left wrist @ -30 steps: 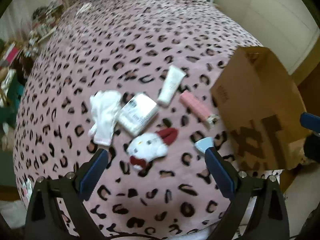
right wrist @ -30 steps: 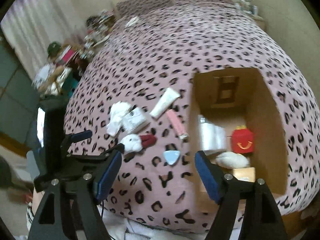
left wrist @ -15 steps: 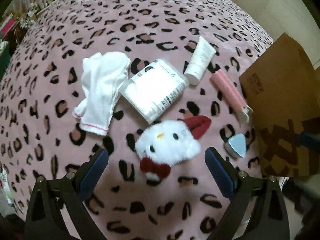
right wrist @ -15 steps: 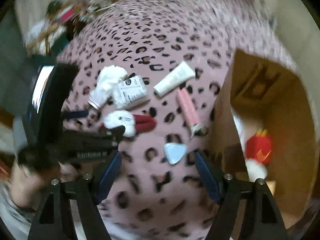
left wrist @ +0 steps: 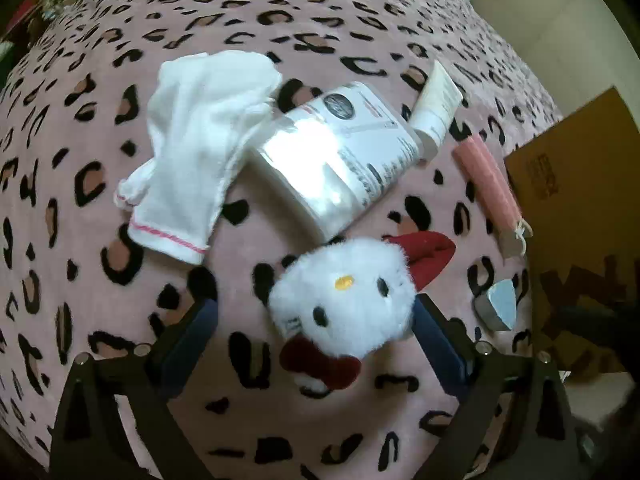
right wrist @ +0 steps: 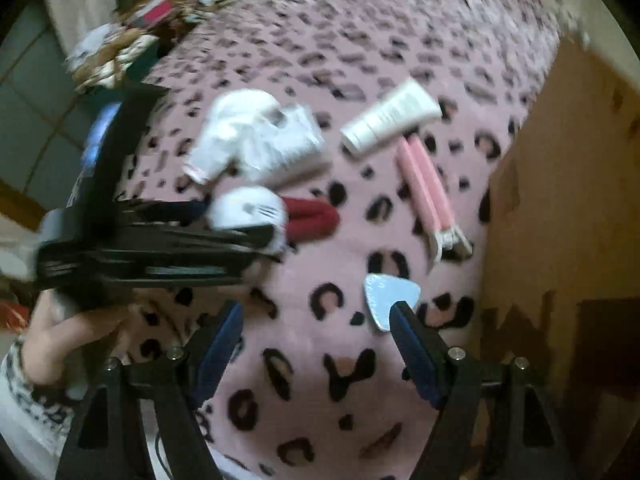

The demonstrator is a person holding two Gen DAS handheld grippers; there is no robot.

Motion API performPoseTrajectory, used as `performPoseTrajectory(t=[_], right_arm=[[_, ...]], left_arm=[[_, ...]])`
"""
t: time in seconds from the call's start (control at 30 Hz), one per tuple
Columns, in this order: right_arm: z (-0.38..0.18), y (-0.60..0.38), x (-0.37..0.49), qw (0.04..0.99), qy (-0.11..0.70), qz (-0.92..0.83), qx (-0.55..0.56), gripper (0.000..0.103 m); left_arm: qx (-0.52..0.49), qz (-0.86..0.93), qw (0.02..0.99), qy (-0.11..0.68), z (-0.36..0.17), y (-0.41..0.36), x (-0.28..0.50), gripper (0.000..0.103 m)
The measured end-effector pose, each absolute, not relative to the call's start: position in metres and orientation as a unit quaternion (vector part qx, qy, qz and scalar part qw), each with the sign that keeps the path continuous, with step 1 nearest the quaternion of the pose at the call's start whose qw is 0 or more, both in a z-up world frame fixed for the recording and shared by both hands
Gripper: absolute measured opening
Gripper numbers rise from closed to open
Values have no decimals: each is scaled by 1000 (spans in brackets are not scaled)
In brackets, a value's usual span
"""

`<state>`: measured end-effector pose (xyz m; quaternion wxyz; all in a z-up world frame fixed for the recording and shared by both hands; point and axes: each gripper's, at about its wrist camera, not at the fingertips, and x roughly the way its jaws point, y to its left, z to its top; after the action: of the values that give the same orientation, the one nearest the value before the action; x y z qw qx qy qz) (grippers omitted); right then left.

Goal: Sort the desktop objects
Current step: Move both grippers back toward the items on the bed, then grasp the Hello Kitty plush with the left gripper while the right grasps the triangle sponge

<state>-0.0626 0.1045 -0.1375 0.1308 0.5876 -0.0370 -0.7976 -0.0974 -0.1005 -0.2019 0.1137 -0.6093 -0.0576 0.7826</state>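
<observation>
While pointing steeply down at the blanket [left wrist: 280, 28], straddles the plush [left wrist: 344, 300] with the left gripper [left wrist: 314, 306]. Wide there, though just been closing a little; plush between the fingers, not clamped. On the right side, pad at the edge of the fur, touching or just short, cannot tell which. On the left side, bare blanket between pad and plush. Plush lying face up, dark red bow toward the camera, red part behind the head.

Just beyond the plush, a clear-wrapped white pack [left wrist: 336, 160]. Overlapping the pack's left corner, a white glove [left wrist: 200, 140] with a pink-trimmed cuff. At the pack's right corner, a white tube [left wrist: 436, 108], cap toward the pack. Right of those, a pink case [left wrist: 488, 184], lengthwise beside the box [left wrist: 580, 184], near it. Below the case, by the box's foot, a pale blue triangle [left wrist: 500, 306].

Of the box, the one container, only the cardboard outer wall on show in either view, so cannot tell what lies inside. All the loose things out on the blanket, none in it.

Right gripper [right wrist: 318, 310] also wide, holding nothing, bare blanket between the fingers. Right fingertip in front of the triangle's lower corner; touching or not, cannot tell, that view being blurred. At left there, a hand [right wrist: 60, 344] around the left gripper's handle.
</observation>
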Motion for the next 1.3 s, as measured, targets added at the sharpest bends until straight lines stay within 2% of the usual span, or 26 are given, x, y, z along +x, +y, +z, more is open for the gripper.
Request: performPoseTrajectory(t=[0.27, 0.4, 0.5, 0.7, 0.8, 0.87, 0.97, 1.3], right_arm=[[-200, 113, -85, 74, -50, -773, 628, 78], [-211, 115, -90, 57, -74, -768, 634, 78], [-215, 115, -94, 62, -95, -761, 639, 84], [-214, 105, -92, 55, -82, -767, 634, 86], [-209, 107, -89, 49, -100, -777, 620, 81], [-206, 108, -87, 38, -93, -780, 618, 66], [-204, 107, -86, 31, -76, -781, 619, 51], [-210, 90, -95, 26, -57, -766, 640, 52]], left_arm=[[-607, 781, 121, -82, -201, -113, -104, 93], [-611, 778, 126, -81, -204, -110, -105, 93], [-612, 777, 127, -75, -207, -106, -106, 94], [-610, 780, 125, -65, -206, -101, -105, 93], [-609, 781, 126, -63, -205, -101, -105, 93], [-609, 781, 127, -61, -204, -102, -104, 93], [-609, 781, 127, -56, -203, -102, -102, 93], [-614, 778, 124, -37, -209, -95, -100, 94]])
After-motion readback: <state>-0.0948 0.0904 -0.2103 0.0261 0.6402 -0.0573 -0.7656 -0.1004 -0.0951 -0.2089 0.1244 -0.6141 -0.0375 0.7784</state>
